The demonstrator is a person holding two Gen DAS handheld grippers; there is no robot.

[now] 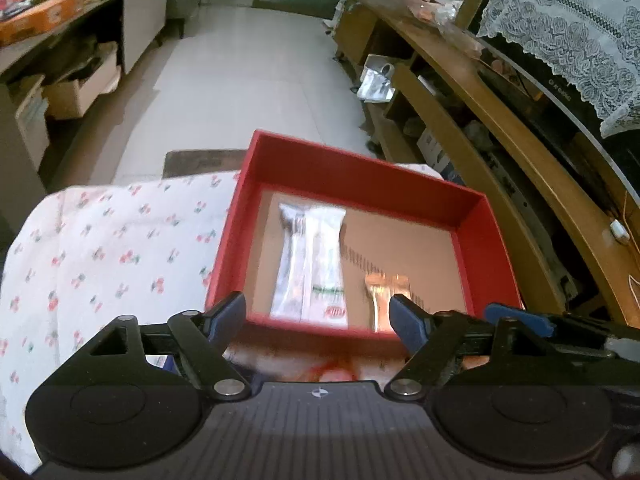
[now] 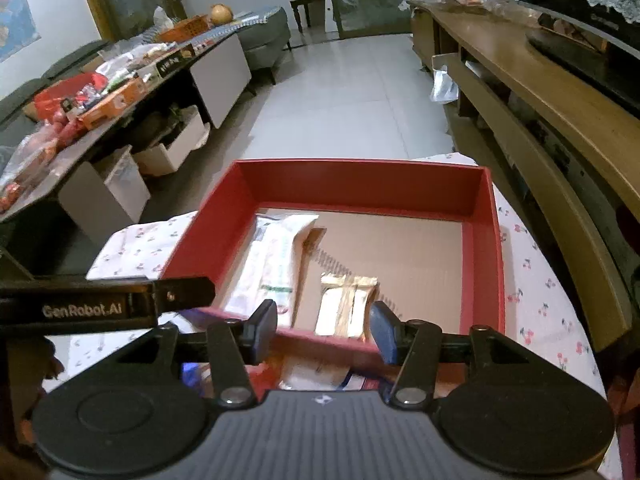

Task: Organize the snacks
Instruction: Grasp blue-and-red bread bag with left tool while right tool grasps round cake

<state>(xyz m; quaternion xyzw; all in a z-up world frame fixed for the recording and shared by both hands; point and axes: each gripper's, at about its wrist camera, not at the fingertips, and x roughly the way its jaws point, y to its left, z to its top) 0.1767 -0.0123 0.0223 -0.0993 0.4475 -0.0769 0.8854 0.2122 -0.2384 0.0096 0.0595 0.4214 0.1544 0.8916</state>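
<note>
Red box (image 1: pixel 490 240): open-topped, brown cardboard floor, standing on a desk under a white cherry-print cloth (image 1: pixel 100 248). Fills the centre of both wrist views.

White packet (image 1: pixel 310 264): long, with green and red print at its near end. Lies flat inside the box along the left wall, lengthwise toward the far wall.

Gold packet (image 2: pixel 346 304): shorter, shiny. Lies flat inside the box at the near wall, right of the white packet and apart from it.

Left gripper (image 1: pixel 318 314): lower centre of its own view, above the box's near wall. Blue-padded jaws stand wide apart with nothing between them.

Right gripper (image 2: pixel 322 330): lower centre of its own view, over the near wall, in line with the gold packet. Jaws stand narrowly apart and hold nothing.

More wrappers, blurred, lie on the cloth under both grippers at the bottom of the frames; kind not readable.

Background: tiled floor (image 2: pixel 352 92), wooden shelf unit (image 2: pixel 560 96) at right, a cluttered counter (image 2: pixel 100 92) at upper left.
</note>
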